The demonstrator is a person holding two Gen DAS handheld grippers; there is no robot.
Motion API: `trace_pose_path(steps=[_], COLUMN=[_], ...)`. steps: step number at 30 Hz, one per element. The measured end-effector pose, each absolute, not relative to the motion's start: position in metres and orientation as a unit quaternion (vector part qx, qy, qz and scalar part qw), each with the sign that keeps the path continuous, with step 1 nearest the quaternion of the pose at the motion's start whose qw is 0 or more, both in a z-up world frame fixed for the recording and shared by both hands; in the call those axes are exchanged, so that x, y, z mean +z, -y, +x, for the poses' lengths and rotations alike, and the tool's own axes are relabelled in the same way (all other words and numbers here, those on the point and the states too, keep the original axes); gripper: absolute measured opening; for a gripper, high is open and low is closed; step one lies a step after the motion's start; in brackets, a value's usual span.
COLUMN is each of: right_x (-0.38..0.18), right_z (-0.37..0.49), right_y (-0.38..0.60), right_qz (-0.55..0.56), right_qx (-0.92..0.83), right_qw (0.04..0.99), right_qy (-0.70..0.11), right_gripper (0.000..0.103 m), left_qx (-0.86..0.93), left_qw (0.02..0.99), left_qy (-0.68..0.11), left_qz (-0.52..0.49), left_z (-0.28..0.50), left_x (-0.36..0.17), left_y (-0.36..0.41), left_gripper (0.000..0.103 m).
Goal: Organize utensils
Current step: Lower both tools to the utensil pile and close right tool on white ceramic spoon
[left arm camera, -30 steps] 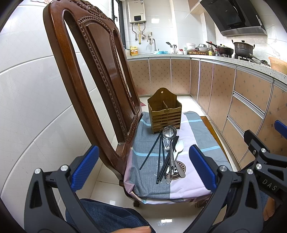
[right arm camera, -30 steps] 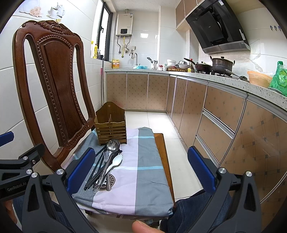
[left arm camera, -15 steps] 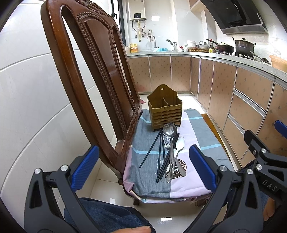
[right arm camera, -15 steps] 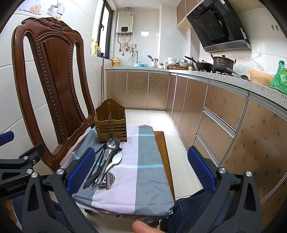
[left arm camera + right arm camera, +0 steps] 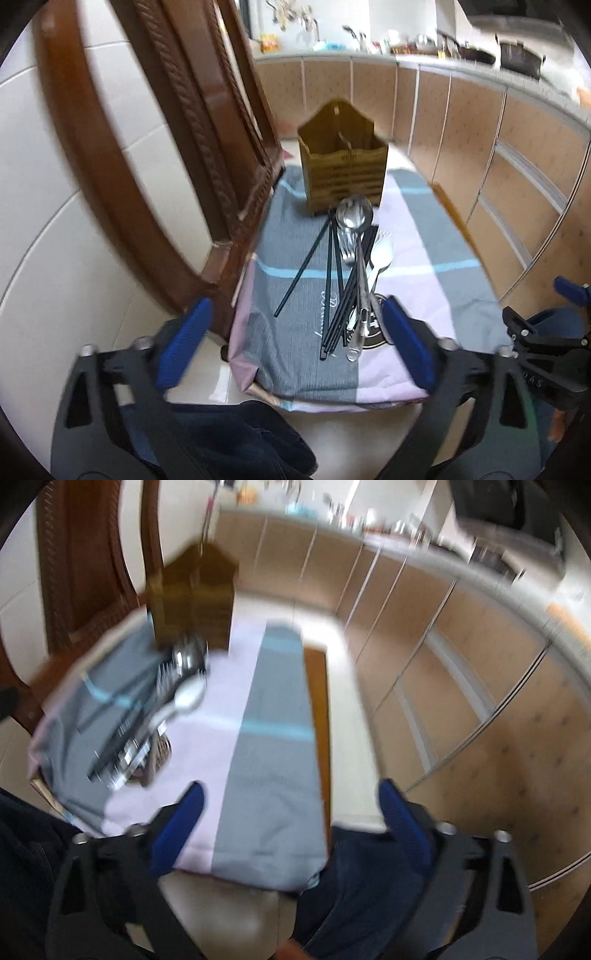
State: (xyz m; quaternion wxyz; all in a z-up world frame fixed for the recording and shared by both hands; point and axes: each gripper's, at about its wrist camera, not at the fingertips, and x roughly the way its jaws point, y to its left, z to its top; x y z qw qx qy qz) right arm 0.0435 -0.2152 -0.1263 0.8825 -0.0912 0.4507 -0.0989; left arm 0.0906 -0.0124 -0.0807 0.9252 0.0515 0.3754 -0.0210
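Utensils (image 5: 351, 273) piled on cloth (image 5: 424, 258), right view motion-blurred

On the cloth-covered seat (image 5: 424, 229) the utensil pile (image 5: 351, 273) lies just near of the wooden holder (image 5: 343, 173), the chair back (image 5: 177, 122) rising at left, cabinets (image 5: 517, 155) at right.

A carved wooden chair (image 5: 122, 177) serves as the work surface. Its seat is covered by a striped cloth (image 5: 417, 266) in grey, pale pink and light blue bands. At the cloth's far edge stands a slatted wooden utensil holder (image 5: 345, 177), upright. In front of it, toward the near edge, lies a loose pile: black chopsticks (image 5: 334, 280), a metal ladle (image 5: 354, 218), forks (image 5: 346, 247) and a white spoon (image 5: 380, 254), overlapping.
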Motion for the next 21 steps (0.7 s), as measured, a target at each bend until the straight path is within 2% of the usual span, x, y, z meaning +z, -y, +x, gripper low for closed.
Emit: trace_pose_path(steps=[4,6,7,14,16,19,21], right_x=[-0.156,-0.161,-0.162,-0.177,-0.181,-0.189,-0.197], right_z=[0.072,0.088,0.094,0.172,0.19,0.213,0.225], right_y=[0.224,0.226,0.225,0.205,0.194,0.18,0.176], right_qz=[-0.061,-0.056,-0.052,-0.02,-0.026,-0.022,-0.023], right_qx=[-0.085,-0.082,-0.076,0.032,0.054,0.083,0.084], right_qw=[0.864,0.866,0.867,0.863,0.861,0.854,0.849], right_qy=[-0.493,-0.491,-0.49,-0.503,-0.505,-0.513,-0.522], right_gripper=[0.044,0.034,0.031,0.031,0.039,0.043,0.045], left_qx=[-0.044,-0.059,-0.057,-0.04,-0.026,-0.016,-0.028], left_qw=[0.91,0.903,0.9,0.874,0.869,0.857,0.858], left_qy=[-0.405,-0.418,-0.422,-0.471,-0.482,-0.504,-0.502], left_qz=[0.072,0.078,0.087,0.113,0.111,0.105,0.104], left_z=[0.138,0.167,0.186,0.278,0.288,0.296,0.297], left_x=[-0.098,-0.104,-0.107,-0.146,-0.159,-0.171,-0.171], left_y=[0.02,0.024,0.027,0.038,0.034,0.029,0.03], left_gripper=[0.062,0.059,0.059,0.065,0.065,0.066,0.072])
